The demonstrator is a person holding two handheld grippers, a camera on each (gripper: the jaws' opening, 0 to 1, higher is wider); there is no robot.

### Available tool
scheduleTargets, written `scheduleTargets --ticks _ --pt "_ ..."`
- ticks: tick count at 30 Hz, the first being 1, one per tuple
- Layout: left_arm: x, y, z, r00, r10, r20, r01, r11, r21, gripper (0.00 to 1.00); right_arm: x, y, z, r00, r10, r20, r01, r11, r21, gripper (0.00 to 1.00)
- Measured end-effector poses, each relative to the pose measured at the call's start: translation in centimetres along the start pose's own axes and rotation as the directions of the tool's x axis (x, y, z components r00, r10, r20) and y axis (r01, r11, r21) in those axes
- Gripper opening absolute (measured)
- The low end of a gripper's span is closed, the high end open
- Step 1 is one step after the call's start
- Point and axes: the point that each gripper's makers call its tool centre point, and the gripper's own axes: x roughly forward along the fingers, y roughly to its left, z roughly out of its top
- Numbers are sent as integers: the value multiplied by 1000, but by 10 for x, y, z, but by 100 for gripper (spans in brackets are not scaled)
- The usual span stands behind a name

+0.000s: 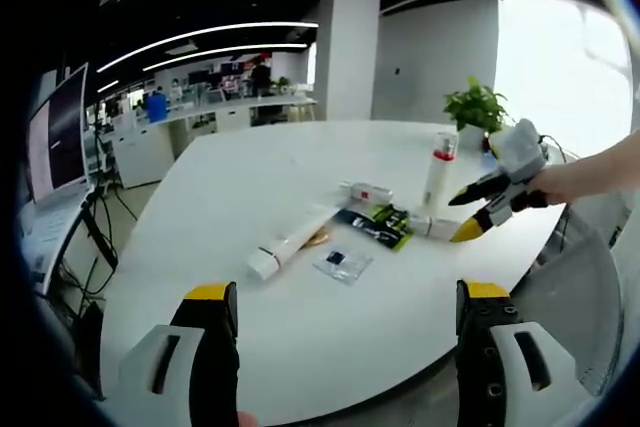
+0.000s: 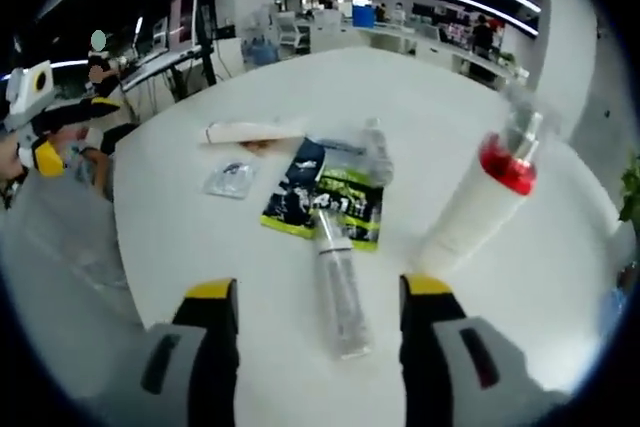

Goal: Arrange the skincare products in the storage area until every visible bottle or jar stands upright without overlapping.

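A white bottle (image 1: 438, 169) (image 2: 480, 202) with a red band and clear cap stands upright on the white table (image 1: 250, 177). A clear bottle (image 2: 340, 282) (image 1: 428, 227) lies on its side, its near end between the open jaws of my right gripper (image 2: 320, 289) (image 1: 460, 215). A second small bottle (image 1: 368, 192) (image 2: 377, 152) lies flat behind a dark green packet (image 1: 375, 225) (image 2: 325, 202). A white tube (image 1: 285, 247) (image 2: 255, 130) and a small sachet (image 1: 343, 264) (image 2: 230, 179) also lie flat. My left gripper (image 1: 348, 292) (image 2: 60, 132) is open, back from the items.
A potted plant (image 1: 475, 105) stands at the table's far side near the upright bottle. Bare table surface stretches behind the products (image 1: 300, 152). Desks, monitors (image 1: 60, 132) and people fill the office beyond the table's edge.
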Motion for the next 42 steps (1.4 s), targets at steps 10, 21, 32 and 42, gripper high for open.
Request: scheduleTargets --ticks 10,21,32,42 --pt "0 2 1 1000 9 3 -9 1000 -11 88 17 -5 -6 997 4 -79 -7 999 -34 54" --pt "-1 4 3 1000 20 10 -20 1000 -22 88 31 -6 -8 992 10 -125 -15 999 -41 41" --pt "-1 5 2 1000 22 6 -22 1000 -21 88 40 -6 -16 987 13 -158 -23 998 -58 36" --pt "-1 4 2 1000 23 1 -23 1000 -21 88 44 -11 -12 989 16 -146 -16 1000 1 31"
